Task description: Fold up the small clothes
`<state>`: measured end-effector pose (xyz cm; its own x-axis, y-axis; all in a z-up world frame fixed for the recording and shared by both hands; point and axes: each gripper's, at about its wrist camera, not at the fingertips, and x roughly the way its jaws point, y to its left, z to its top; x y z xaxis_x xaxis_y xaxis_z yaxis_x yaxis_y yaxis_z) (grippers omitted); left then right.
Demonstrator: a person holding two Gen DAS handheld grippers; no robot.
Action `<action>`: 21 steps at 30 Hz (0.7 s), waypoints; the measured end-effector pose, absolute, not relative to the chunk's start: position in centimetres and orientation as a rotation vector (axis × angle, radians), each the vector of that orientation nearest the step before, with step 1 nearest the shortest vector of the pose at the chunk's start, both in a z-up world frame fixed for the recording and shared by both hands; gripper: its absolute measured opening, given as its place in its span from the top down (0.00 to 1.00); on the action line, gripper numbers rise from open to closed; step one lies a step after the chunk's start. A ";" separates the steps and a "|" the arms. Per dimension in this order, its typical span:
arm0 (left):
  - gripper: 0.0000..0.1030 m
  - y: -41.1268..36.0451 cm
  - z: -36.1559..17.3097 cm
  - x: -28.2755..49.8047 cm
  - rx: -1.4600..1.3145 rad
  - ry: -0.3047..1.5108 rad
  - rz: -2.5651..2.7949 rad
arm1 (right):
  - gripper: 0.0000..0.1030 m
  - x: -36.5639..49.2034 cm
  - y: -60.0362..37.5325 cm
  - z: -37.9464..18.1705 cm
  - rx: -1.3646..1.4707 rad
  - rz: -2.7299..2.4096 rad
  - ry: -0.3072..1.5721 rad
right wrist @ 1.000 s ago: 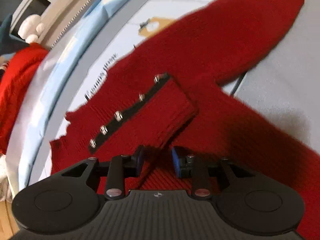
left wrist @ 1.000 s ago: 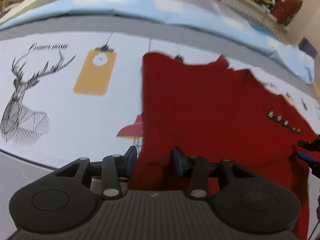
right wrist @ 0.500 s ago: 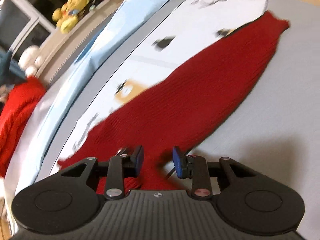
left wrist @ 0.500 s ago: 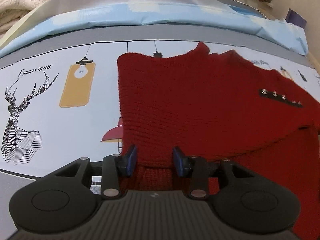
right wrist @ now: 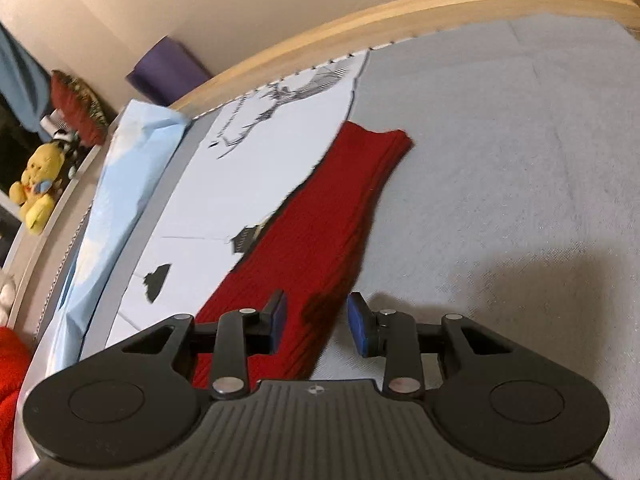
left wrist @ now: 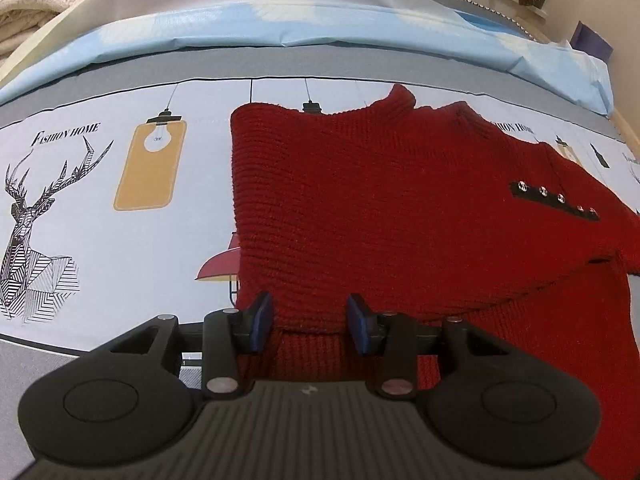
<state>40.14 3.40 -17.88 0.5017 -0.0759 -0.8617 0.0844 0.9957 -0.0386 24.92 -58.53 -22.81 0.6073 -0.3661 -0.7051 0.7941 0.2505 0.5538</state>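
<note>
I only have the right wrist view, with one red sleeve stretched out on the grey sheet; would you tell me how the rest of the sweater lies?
Observer: In the left wrist view the red sweater lies flat on the printed sheet, with a folded layer across its body.
Operator: Does it show any trim?
Observer: Yes, a black studded strip rests on top of the sweater, toward the right of that view.
Operator: Is the left tool gripping anything?
Observer: No, the left tool is open. Its pads stand apart over the folded layer's near edge without pressing it.
</note>
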 end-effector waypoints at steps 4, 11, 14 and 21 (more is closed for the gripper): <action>0.56 3.5 -17.8 40.0 0.010 1.043 -0.104 | 0.65 25.1 -58.7 -23.8 1.085 -0.805 0.490; 0.56 3.9 -17.9 39.9 0.006 1.050 -0.102 | 0.83 25.9 -57.5 -23.6 1.074 -0.790 0.454; 0.56 4.1 -17.9 39.8 0.010 1.051 -0.105 | 0.89 25.9 -56.9 -23.0 1.051 -0.780 0.410; 0.56 4.5 -17.9 39.7 0.013 1.054 -0.104 | 0.90 29.2 -50.9 -16.1 0.728 -0.710 0.304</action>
